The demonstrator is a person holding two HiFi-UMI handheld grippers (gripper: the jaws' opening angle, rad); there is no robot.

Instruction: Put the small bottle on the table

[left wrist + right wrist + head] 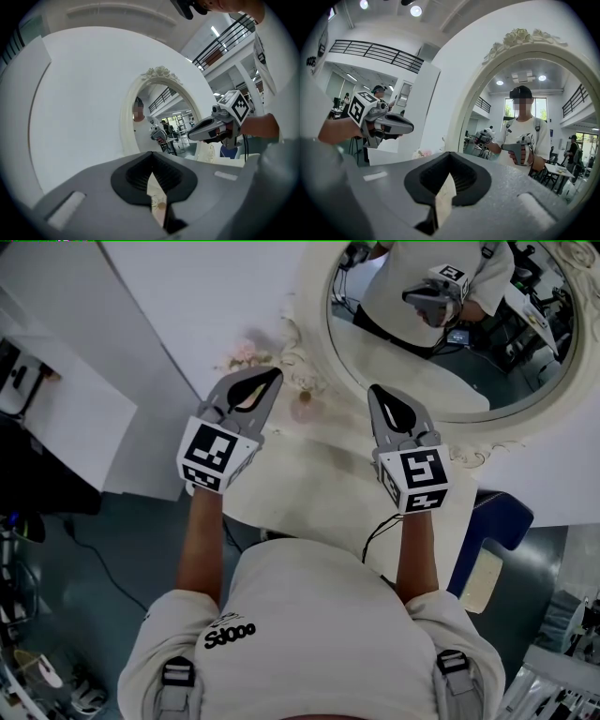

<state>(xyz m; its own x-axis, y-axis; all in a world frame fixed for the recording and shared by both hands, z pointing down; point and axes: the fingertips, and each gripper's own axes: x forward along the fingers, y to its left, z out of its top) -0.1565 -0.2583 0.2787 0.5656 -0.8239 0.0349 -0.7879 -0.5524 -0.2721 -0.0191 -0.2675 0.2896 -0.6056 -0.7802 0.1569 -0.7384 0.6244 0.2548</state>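
A small pinkish bottle (304, 408) stands on the cream table (309, 498), close to the base of the mirror frame and between the two gripper tips. My left gripper (272, 375) hovers just left of it, jaws shut and holding nothing. Through the slit behind its closed tips in the left gripper view, a small round-topped thing (161, 205) shows on the table below. My right gripper (374, 390) hangs to the right of the bottle, also shut and empty. Each gripper appears in the other's view: the right gripper (193, 136) and the left gripper (410, 127).
An oval mirror with a white ornate frame (314, 352) stands against the wall at the back of the table and reflects the person and grippers. Pale flowers (246, 354) lie by the frame. A blue seat (497, 521) is at the right, a white cabinet (66, 418) at the left.
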